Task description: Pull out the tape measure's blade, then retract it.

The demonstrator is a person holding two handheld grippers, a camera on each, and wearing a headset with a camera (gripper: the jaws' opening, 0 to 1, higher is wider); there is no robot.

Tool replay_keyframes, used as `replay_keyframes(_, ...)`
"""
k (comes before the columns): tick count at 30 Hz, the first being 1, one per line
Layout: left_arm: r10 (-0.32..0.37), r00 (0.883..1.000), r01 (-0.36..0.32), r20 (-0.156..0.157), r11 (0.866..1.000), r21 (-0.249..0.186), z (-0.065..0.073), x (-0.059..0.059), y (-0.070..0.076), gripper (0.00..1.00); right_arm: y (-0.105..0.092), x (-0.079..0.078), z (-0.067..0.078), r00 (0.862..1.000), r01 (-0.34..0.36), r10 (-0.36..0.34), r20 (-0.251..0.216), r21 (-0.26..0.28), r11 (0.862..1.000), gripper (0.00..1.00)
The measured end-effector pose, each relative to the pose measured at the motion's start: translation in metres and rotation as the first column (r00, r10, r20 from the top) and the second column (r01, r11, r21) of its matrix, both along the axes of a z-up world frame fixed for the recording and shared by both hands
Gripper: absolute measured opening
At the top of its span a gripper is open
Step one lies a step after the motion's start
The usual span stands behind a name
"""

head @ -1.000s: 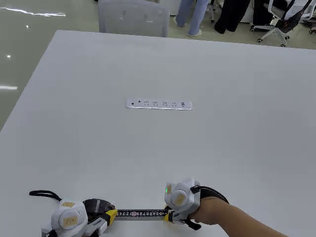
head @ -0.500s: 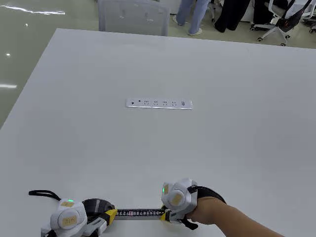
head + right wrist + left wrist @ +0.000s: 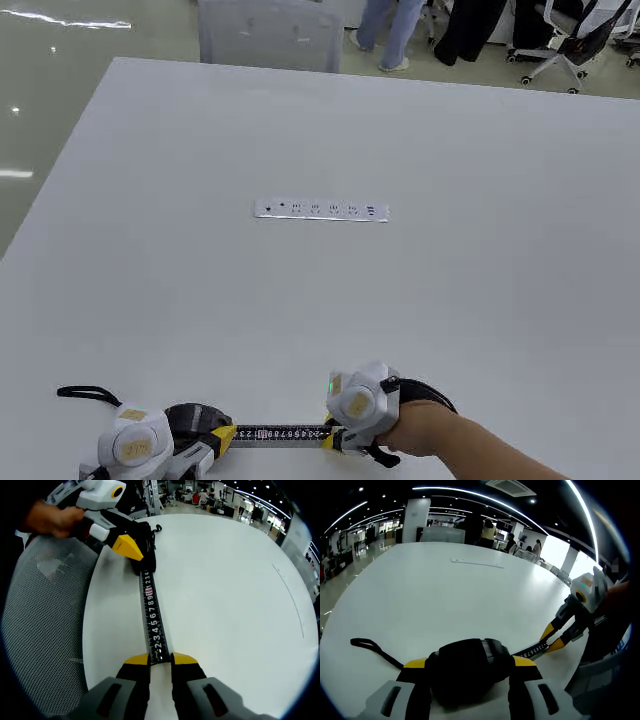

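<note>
A black tape measure case [image 3: 467, 670] sits at the near table edge, and my left gripper [image 3: 205, 447] is shut on it between yellow-tipped jaws. Its black wrist strap [image 3: 85, 394] trails off to the left on the table. A short length of black blade with white numbers [image 3: 151, 615] runs from the case [image 3: 144, 545] to my right gripper [image 3: 160, 659], which is shut on the blade's end hook. In the head view the blade [image 3: 280, 434] lies flat on the table between the left gripper and the right gripper [image 3: 330, 436].
A white power strip [image 3: 321, 210] is set into the middle of the white table [image 3: 400, 150]. A grey chair back [image 3: 270, 35] stands at the far edge, with people and office chairs beyond. A mesh chair [image 3: 45, 610] is close to the near edge.
My right gripper has moved left toward the case, and the visible blade is shorter than a second ago. The left gripper has shifted slightly lower in the head view.
</note>
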State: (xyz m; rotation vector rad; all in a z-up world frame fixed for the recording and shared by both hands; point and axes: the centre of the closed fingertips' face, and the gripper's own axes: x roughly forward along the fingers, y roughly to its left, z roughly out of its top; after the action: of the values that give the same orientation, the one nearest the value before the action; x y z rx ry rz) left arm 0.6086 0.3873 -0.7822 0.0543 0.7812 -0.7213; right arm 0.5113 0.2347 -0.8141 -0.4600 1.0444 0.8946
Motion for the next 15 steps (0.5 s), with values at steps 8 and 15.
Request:
replay_keyframes(8, -0.001, 1.0, 0.001, 0.002, 1.0, 0.004, 0.0002, -0.0009, -0.0003, 0.59, 0.0016, 0.0017, -0.0015, 1.0, 0.018, -0.017, -0.009, 0.007, 1.0, 0.14)
replay_keyframes(15, 0.001, 1.0, -0.001, 0.003, 1.0, 0.004, 0.0001, -0.0009, -0.0003, 0.59, 0.0028, 0.0017, -0.0003, 1.0, 0.027, -0.027, -0.011, 0.01, 1.0, 0.14)
